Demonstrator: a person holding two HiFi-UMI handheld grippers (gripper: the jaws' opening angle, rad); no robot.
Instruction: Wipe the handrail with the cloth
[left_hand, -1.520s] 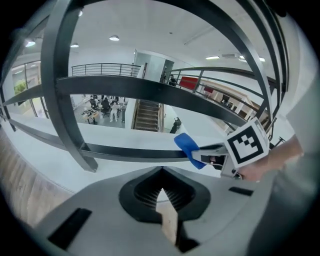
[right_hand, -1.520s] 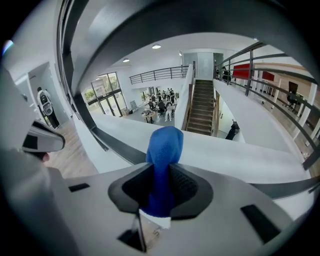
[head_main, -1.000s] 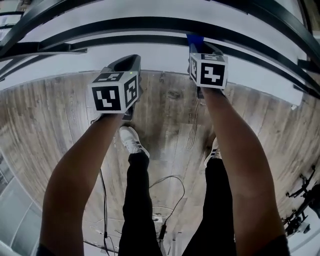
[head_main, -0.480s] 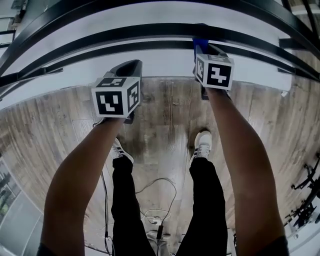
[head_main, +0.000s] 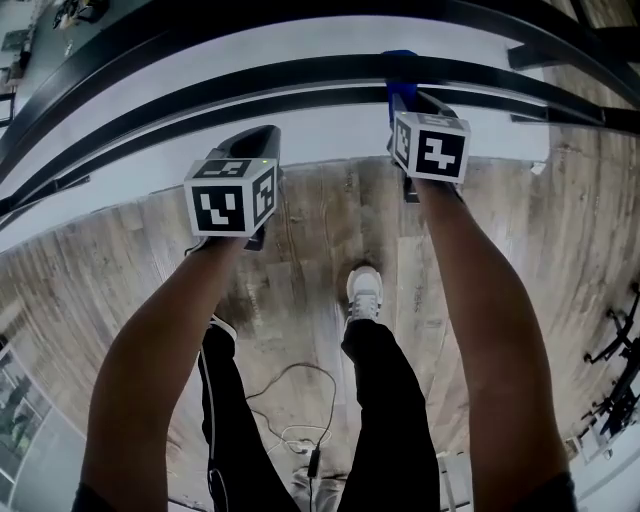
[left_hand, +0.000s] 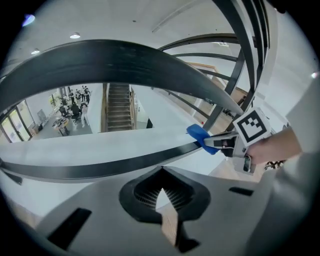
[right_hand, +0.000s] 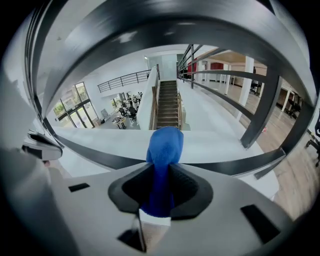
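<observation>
While pressing the blue cloth (right_hand: 164, 147) against a dark bar of the handrail (right_hand: 235, 165), clamps it hard in the right tool (right_hand: 159, 202), with the bunched end poking out past the tips and touching the bar. From the head view, sits toward the right end of the visible stretch of railing, with the wooden floor (head_main: 330, 220) far below. Shows the same from the left tool's camera: a blue wad set against the curving bar.

Holds the left tool (left_hand: 162, 202) pinched together on nothing, near the railing but well apart from the cloth, off to its left. Does not appear to touch the bar.

Reads as mid-wipe, with the cloth on the bar and long runs of it to either side. Cannot tell wiped from unwiped on so dark a surface, so no sure measure of progress.

Next, most likely calls for sliding the right tool along the bar, following its curve rather than pulling straight, with steady pressure and no loss of contact. Needs a firm clench against drag from the bar, which could tug the cloth loose. Leaves the left tool with no part in it beyond staying out of the path.
</observation>
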